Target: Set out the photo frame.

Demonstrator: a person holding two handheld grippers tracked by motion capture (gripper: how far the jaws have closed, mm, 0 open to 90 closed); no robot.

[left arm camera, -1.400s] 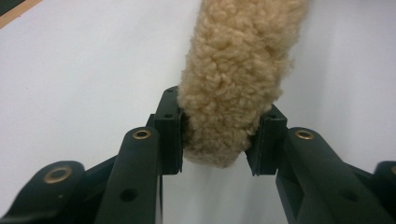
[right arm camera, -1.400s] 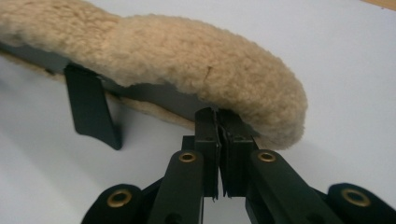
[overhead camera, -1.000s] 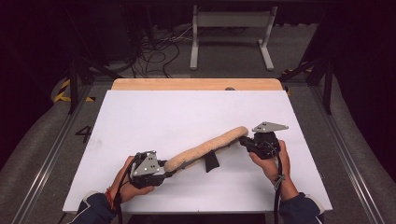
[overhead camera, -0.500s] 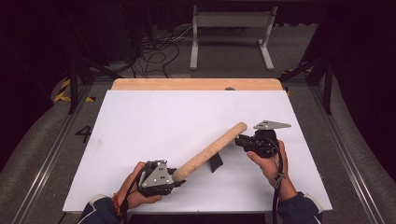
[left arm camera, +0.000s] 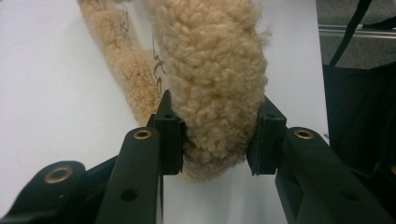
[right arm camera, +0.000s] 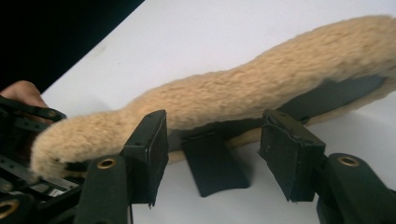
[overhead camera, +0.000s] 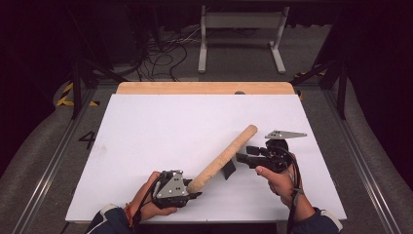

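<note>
A long tan fleece roll [overhead camera: 224, 156] lies slantwise on the white table top [overhead camera: 160, 131], its far end pointing up and right. A black flap [overhead camera: 228, 169] hangs from its underside. My left gripper [overhead camera: 195, 187] is shut on the roll's near end; in the left gripper view both pads squeeze the fleece [left arm camera: 210, 70] between them [left arm camera: 217, 140]. My right gripper [overhead camera: 241, 158] sits just right of the roll's middle. Its jaws have just been opening and now stand apart [right arm camera: 212, 149], with the black flap [right arm camera: 215, 168] and the fleece [right arm camera: 257, 88] beyond them and neither pad pressing on anything.
A wooden strip [overhead camera: 204, 88] runs along the table's far edge. Beyond it on the floor stand a grey metal frame [overhead camera: 241, 29] and loose cables [overhead camera: 160, 53]. Metal rails flank the table on both sides.
The right gripper has let go and opened. The left hand has shifted right and toward the near edge, and the roll now lies straighter and steeper.
</note>
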